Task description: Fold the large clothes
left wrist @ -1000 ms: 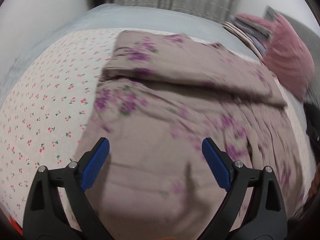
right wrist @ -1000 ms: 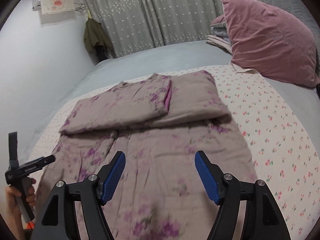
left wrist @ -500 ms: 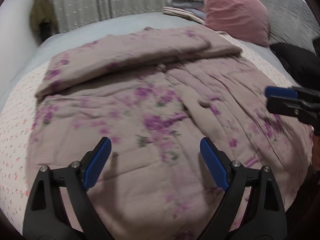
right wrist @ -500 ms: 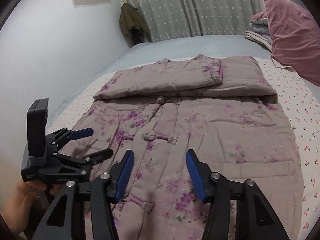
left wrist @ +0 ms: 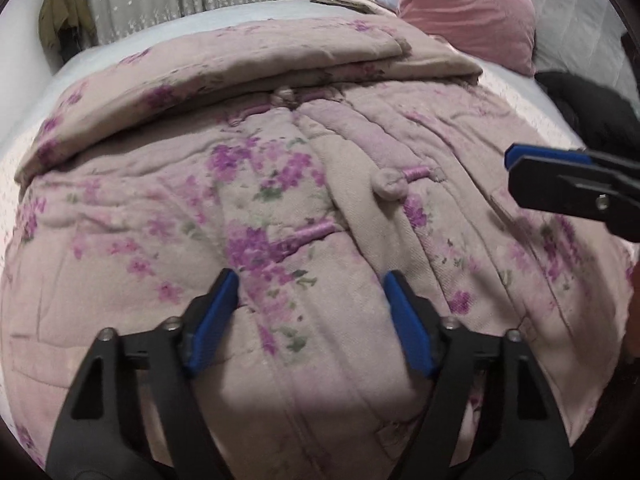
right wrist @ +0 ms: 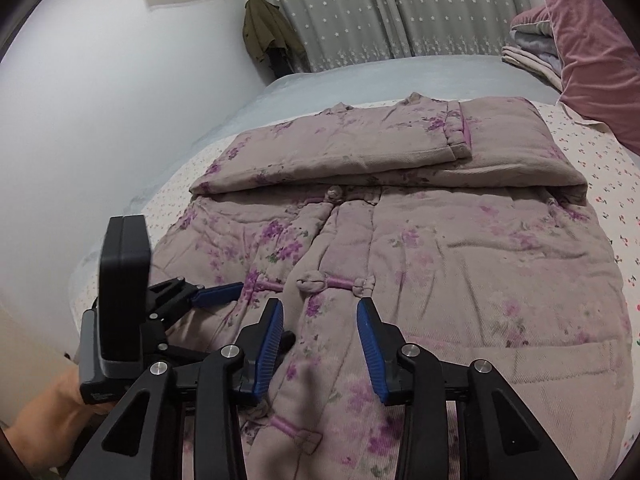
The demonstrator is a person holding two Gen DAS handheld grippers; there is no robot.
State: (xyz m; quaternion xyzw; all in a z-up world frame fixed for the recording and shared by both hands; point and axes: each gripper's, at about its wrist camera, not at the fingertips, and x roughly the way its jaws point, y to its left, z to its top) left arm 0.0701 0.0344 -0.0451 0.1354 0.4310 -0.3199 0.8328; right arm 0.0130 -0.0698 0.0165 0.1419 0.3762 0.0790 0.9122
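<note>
A mauve quilted coat (left wrist: 280,200) with purple flowers and knot buttons lies flat on the bed, front up, its sleeves folded across the chest at the far end (right wrist: 380,148). My left gripper (left wrist: 310,304) is open and empty, low over the coat's lower front near the placket. My right gripper (right wrist: 320,332) is open and empty, just above the hem half near a knot button (right wrist: 310,280). The right gripper shows at the right edge of the left wrist view (left wrist: 568,184). The left gripper shows at the lower left of the right wrist view (right wrist: 224,312).
A cherry-print sheet (right wrist: 612,176) covers the bed. A pink velvet pillow (left wrist: 468,12) and stacked folded linens (right wrist: 528,52) sit at the head. A dark garment (left wrist: 592,108) lies right of the coat. Grey curtains and a hanging olive jacket (right wrist: 268,36) stand beyond.
Both grippers have swung toward the coat's middle and come lower and closer over its lower front. Their jaws have narrowed somewhat but stay open.
</note>
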